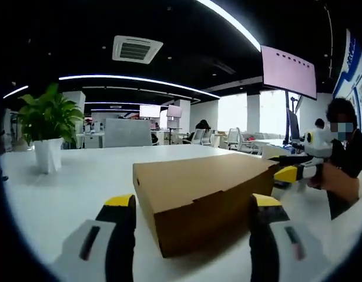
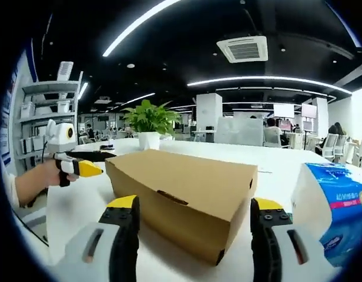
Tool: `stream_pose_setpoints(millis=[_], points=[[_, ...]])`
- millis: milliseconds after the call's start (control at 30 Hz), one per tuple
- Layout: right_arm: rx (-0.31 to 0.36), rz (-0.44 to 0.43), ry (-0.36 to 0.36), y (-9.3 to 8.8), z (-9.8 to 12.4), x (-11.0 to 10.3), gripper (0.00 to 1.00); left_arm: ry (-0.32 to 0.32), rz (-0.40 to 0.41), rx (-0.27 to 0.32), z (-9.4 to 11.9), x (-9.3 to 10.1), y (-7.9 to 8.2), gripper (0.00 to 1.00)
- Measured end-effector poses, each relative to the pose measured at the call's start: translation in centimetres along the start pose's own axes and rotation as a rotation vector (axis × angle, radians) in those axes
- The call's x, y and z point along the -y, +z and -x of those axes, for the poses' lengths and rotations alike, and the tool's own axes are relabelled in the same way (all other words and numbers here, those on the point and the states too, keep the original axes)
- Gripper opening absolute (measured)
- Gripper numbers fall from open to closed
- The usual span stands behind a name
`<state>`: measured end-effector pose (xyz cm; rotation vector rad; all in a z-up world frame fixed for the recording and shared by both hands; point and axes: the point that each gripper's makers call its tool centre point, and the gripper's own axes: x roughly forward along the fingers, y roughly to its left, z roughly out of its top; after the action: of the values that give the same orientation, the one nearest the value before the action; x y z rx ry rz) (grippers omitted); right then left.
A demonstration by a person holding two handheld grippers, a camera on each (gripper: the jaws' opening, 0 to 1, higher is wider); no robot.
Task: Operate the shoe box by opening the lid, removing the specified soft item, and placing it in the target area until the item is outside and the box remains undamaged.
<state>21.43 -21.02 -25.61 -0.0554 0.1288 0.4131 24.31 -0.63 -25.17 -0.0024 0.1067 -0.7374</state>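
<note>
The closed shoe box (image 1: 201, 197) fills the lower centre of my left gripper view, on the white table (image 1: 69, 182). I judge the lid should be lifted gently at its front flap (image 2: 172, 198), steadying the box without crushing it. My left gripper (image 1: 193, 202) and right gripper (image 2: 194, 205) each stand wide open, holding nothing, the box just beyond their 2 jaws

Right tool (image 2: 194, 235) spread wide before closed shoe box (image 2: 181, 197) on table (image 2: 275, 167).

Unreadable white print on the blue-and-white soft pack (image 2: 331, 205); no legible text on the cardboard box (image 2: 181, 191).
</note>
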Motion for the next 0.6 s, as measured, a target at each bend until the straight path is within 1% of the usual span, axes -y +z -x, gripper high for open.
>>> stream_pose_setpoints(millis=[33,100,167,200,233,300,400,433,600], points=[[0.006,0.034,-0.015,0.1,-0.1,0.0,0.79,0.003,-0.007,0.001,-0.1,0.0,0.1,0.80],[0.003,0.038,-0.013,0.0,-0.2,-0.1,0.79,0.007,-0.018,-0.006,-0.5,0.0,0.0,0.78],[-0.005,0.041,-0.009,-0.2,-0.5,-0.1,0.79,-0.006,-0.020,-0.021,-0.8,0.2,-0.2,0.75],[-0.015,0.042,-0.010,-0.5,-0.6,0.0,0.78,0.010,-0.028,-0.023,-0.9,0.0,-0.3,0.74],[-0.019,0.042,-0.007,-0.7,-0.8,0.1,0.77,0.009,-0.029,-0.023,-1.0,0.1,-0.4,0.74],[-0.009,0.042,-0.009,-0.5,-0.8,0.1,0.77,0.023,-0.042,-0.023,-1.1,0.0,-0.4,0.73],[-0.007,0.040,-0.009,-0.5,-0.7,0.1,0.76,0.075,-0.124,-0.046,-1.2,-0.9,-0.7,0.66],[-0.008,0.041,-0.010,-0.5,-0.7,0.1,0.76,0.061,-0.101,-0.044,-1.4,-0.5,-0.7,0.66],[-0.011,0.056,-0.022,-0.6,-0.7,0.1,0.77,0.063,-0.103,-0.043,-1.3,-0.7,-0.6,0.66]])
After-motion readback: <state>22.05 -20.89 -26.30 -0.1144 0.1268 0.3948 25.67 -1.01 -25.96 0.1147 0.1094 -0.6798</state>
